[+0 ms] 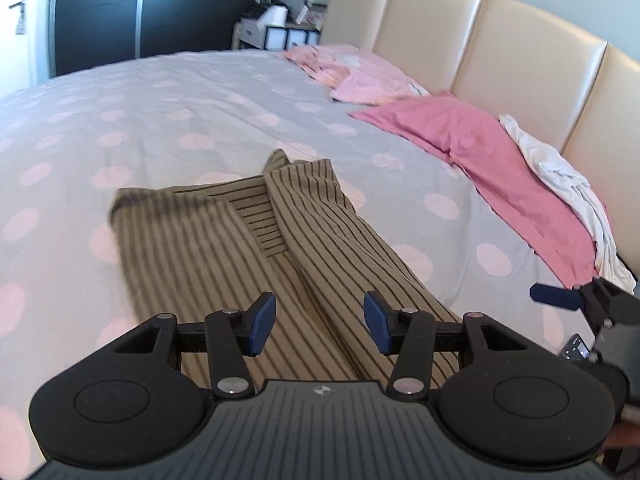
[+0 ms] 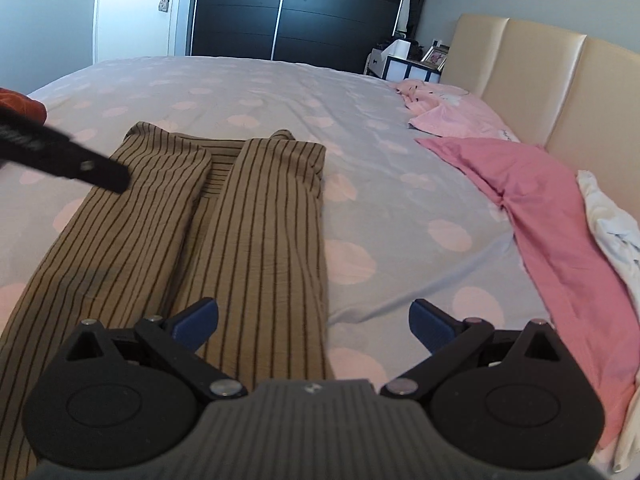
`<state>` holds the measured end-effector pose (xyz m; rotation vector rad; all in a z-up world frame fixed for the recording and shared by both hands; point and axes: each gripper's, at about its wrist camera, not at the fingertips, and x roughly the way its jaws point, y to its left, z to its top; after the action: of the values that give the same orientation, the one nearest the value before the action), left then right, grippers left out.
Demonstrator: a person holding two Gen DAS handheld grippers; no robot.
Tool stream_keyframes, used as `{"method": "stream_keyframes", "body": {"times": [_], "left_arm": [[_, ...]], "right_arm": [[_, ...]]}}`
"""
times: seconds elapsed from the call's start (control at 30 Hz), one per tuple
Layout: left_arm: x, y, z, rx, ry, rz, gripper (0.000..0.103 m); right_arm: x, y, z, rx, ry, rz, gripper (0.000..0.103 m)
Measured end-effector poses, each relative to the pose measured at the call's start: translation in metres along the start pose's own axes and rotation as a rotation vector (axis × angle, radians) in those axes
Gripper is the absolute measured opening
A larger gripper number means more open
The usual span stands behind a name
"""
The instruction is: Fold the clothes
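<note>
A brown garment with thin dark stripes (image 1: 224,240) lies flat on the bed, both long sides folded in over its middle. In the right wrist view the same striped garment (image 2: 248,216) runs from the middle of the bed down to the bottom left. My left gripper (image 1: 319,322) hovers above its near part, jaws apart, nothing between the blue pads. My right gripper (image 2: 314,326) stands wide open over the garment's right edge and holds nothing. Its blue fingertip (image 1: 556,298) shows at the right edge of the left wrist view.
The bed has a grey cover with pale pink dots (image 1: 168,112). Pink pillows (image 1: 480,152) and a white cloth (image 1: 568,184) lie along the cream headboard (image 1: 520,52). A dark wardrobe (image 2: 300,12) and a white door (image 2: 136,4) stand beyond the bed. A red cloth (image 2: 20,106) sits far left.
</note>
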<state>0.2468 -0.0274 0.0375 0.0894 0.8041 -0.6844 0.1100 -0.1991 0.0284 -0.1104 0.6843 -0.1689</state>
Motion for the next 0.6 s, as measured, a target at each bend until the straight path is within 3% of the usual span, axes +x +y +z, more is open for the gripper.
{"method": "stream_keyframes", "body": {"times": [0.13,0.17,0.23,0.33,0.43,0.6], "left_arm": [[0.032,0.010,0.016,0.037,0.022,-0.038,0.046],[0.040,0.013,0.020,0.038,0.024,-0.049,0.046],[0.056,0.021,0.029,0.025,0.024,-0.078,0.046],[0.080,0.031,0.043,0.008,0.021,-0.108,0.046],[0.108,0.044,0.058,-0.024,0.043,-0.126,0.039],[0.142,0.065,0.078,-0.049,0.074,-0.122,0.038]], "right_arm": [[0.016,0.007,0.000,0.021,-0.006,0.035,0.099],[0.021,0.009,0.001,0.028,-0.007,0.050,0.095],[0.030,0.014,0.005,0.045,-0.009,0.065,0.075],[0.042,0.020,0.009,0.077,-0.011,0.098,0.073],[0.052,0.029,0.011,0.103,0.003,0.143,0.055],[0.066,0.046,0.017,0.060,0.021,0.175,0.055]]}}
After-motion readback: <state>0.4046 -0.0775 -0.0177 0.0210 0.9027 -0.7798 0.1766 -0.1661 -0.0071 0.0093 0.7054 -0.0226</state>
